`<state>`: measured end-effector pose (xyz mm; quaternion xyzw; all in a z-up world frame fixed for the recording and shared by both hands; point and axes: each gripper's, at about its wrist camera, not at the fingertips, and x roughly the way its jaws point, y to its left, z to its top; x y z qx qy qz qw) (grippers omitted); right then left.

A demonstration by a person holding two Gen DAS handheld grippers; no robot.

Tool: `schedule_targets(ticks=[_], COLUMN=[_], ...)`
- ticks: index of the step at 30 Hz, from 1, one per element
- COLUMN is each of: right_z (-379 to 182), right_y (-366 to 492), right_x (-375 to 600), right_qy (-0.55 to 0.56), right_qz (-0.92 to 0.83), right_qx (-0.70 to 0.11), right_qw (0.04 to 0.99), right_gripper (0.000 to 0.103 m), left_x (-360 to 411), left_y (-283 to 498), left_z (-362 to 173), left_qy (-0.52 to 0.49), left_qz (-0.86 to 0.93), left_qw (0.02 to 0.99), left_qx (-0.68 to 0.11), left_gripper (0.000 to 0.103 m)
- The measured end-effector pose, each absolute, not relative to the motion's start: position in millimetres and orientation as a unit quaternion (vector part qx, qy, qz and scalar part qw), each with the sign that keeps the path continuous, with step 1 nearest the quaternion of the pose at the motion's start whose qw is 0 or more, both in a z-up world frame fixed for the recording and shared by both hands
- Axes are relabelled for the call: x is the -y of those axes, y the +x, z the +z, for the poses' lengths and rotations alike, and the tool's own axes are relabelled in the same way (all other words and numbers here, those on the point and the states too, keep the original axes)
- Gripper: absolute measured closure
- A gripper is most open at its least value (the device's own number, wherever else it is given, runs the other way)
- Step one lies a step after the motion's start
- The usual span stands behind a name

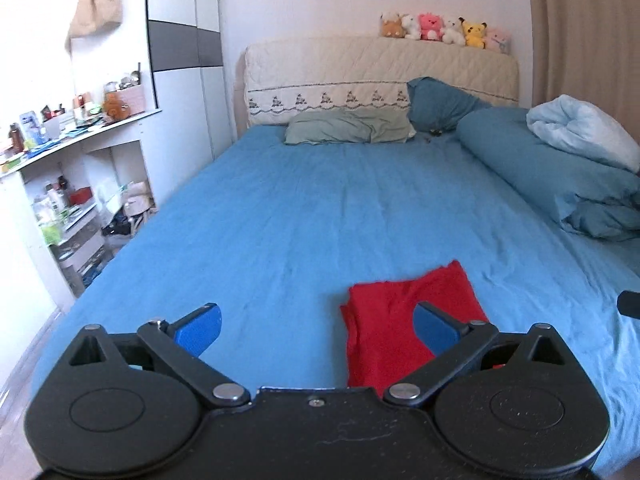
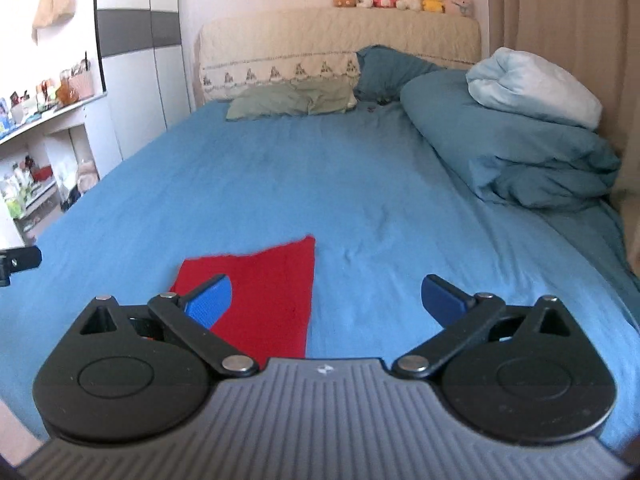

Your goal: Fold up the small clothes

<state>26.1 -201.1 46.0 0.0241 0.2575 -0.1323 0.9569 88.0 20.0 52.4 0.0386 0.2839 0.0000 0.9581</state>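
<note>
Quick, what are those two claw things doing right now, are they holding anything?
Left gripper: jaws wide open, holding nothing; the folded red cloth garment lies on the blue bed sheet beyond it.
Right gripper: jaws wide open, holding nothing.

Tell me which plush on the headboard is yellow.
The yellow plush, second from the right in the row on the headboard, with black-tipped ears. Its neighbours are white and pale pink; the others are brown, white and bright pink.

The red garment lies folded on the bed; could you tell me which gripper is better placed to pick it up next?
Neither by much. The red garment lies between the open left gripper and open right gripper, behind each one's inner finger.
</note>
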Motion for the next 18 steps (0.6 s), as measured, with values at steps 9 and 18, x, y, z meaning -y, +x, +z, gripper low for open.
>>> schedule_targets(ticks=[9, 18], right_z=[19, 13], right_y=[-32, -44], right_x=[175, 163], right_qy=[0.014, 0.009], right_qz=[-0.142, -0.149], right_qx=[-0.306, -0.311], right_qw=[0.941, 0.939], right_gripper=[0.000, 0.000], left_x=[-17, -15], left_y=[30, 15], left_z=[15, 15], left_qy=[0.059, 0.046], left_qz=[0.003, -0.011], left_qw=[0.947, 0.949], left_qx=[-0.315, -0.311], left_gripper=[0.000, 0.000])
